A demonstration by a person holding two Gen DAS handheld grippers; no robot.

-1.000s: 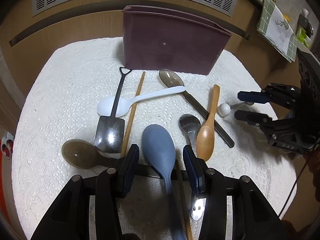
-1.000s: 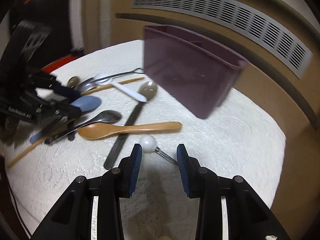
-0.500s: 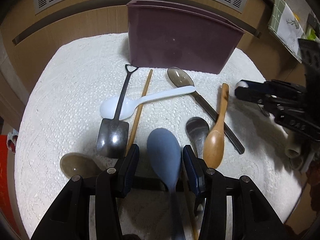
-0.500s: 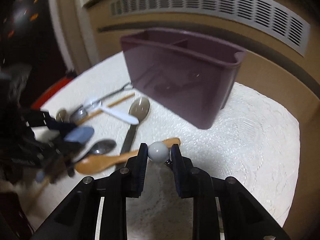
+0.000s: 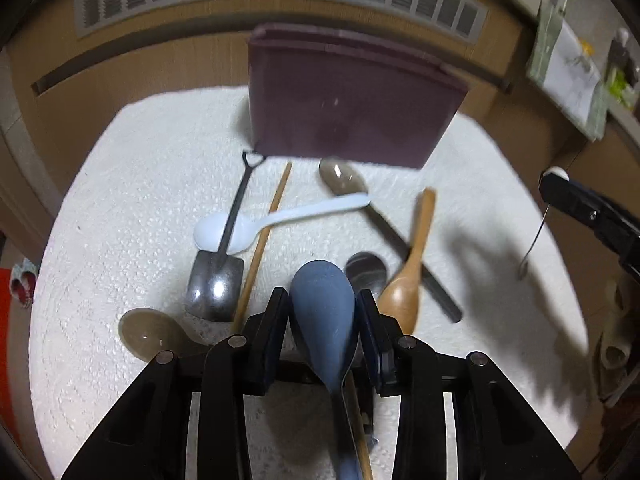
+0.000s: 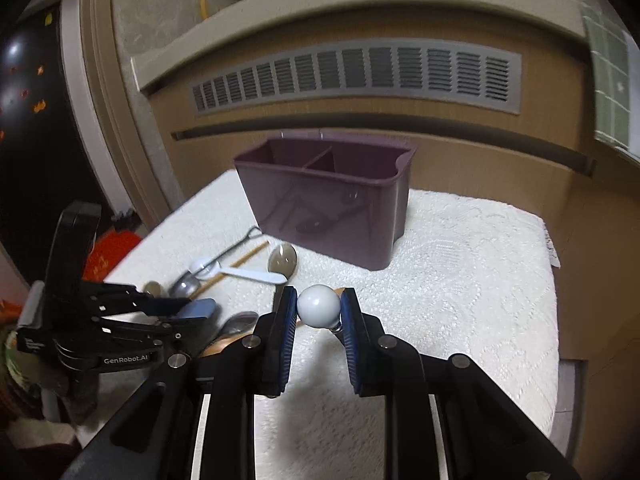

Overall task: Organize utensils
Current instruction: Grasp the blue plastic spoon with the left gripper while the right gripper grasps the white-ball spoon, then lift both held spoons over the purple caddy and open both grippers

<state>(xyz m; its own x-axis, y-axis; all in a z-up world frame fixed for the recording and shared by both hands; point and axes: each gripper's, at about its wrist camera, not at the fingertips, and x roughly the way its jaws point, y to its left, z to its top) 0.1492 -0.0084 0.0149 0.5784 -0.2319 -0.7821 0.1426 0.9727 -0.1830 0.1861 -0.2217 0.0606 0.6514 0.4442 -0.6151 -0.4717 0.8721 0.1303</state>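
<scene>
Both grippers carry loads toward the dark purple divided plastic caddy (image 6: 326,200) on the desk: right gripper (image 6: 319,305) jaws pinching the white ball-ended metal utensil (image 6: 319,306) — left gripper (image 5: 322,306) jaws clamped on the blue-grey plastic spoon (image 5: 323,308), lifted clear.

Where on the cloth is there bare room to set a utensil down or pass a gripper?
Bare cloth lies right of the purple caddy, out to the table's right edge, and along the left edge beside the shovel spoon. The middle in front of the caddy is crowded: white spoon, chopstick, wooden spoon.
</scene>
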